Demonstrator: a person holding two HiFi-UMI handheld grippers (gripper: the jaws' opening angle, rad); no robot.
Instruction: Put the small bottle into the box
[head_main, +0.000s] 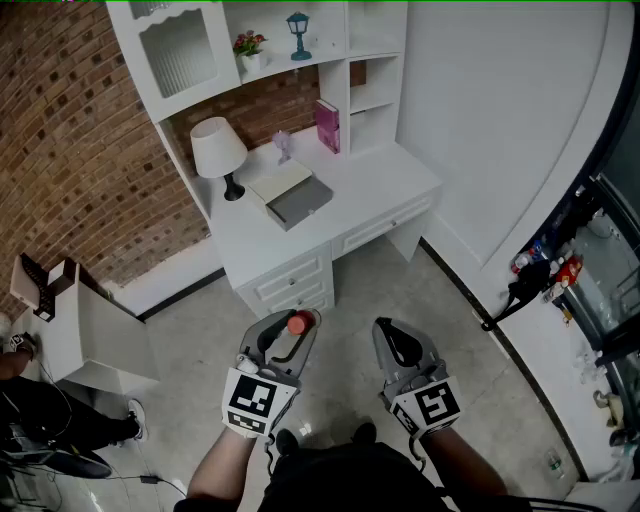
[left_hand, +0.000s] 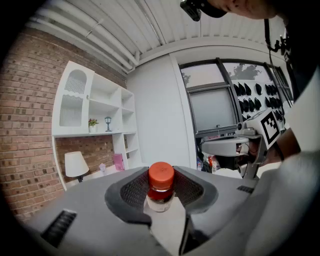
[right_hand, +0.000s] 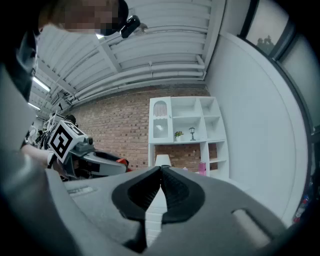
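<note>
The left gripper (head_main: 303, 318) is clamped on the small bottle (left_hand: 161, 189); its two dark pads press the bottle from both sides, and the red cap (left_hand: 161, 176) stands up above them; the bottle is upright between the jaws, over the grey floor (head_main: 350, 290), well apart from the white desk (head_main: 395, 185); the right gripper (right_hand: 161, 172) is beside the left one, and its jaws are together with nothing between them; on the desk lies a grey box (head_main: 300, 203) with a pale lid (head_main: 280, 183) open behind it, though in the head view it is small and I cannot say if something is inside; a white lamp (head_main: 218, 150) stands to the left of the box, and a pink book (head_main: 328, 125) stands by the shelves behind it
</note>
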